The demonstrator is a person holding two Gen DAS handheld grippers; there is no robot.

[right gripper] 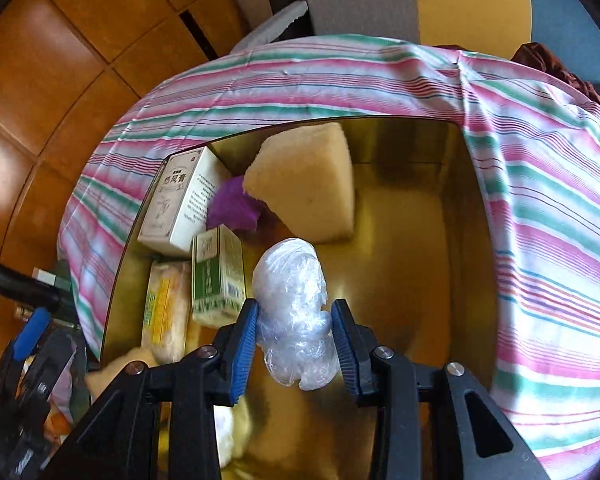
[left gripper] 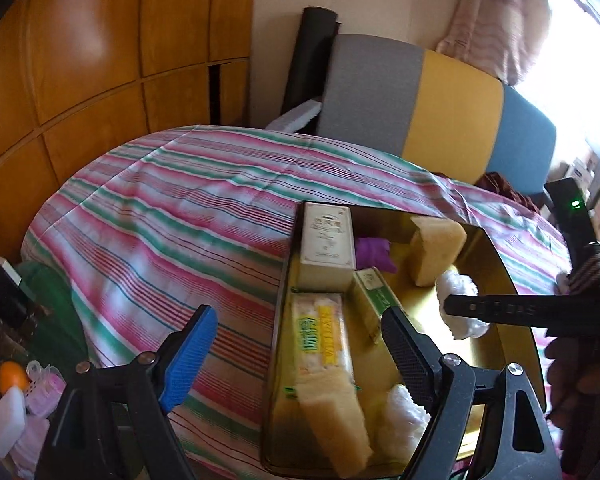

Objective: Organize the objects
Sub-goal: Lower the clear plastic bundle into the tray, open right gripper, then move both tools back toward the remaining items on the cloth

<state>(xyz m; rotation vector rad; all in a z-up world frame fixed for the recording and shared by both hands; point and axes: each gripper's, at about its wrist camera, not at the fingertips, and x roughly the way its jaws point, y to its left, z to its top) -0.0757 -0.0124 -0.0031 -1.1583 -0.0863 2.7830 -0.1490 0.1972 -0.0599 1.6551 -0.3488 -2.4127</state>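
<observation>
The right tool (right gripper: 294,344) pinches a crumpled plastic-wrap bundle (right gripper: 294,312), long axis along the fingers, above the gold tray's (right gripper: 452,240) bare floor, right of the green box (right gripper: 216,272). The left tool (left gripper: 300,344) stands spread, holding nothing.

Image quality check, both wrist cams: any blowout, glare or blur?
Left wrist: window at top right blown out to white; strong fisheye bending of the wooden panels. Right wrist: the gold tray shows soft reflections; plastic wad in the right gripper sharp, lower left corner smeared.
</observation>
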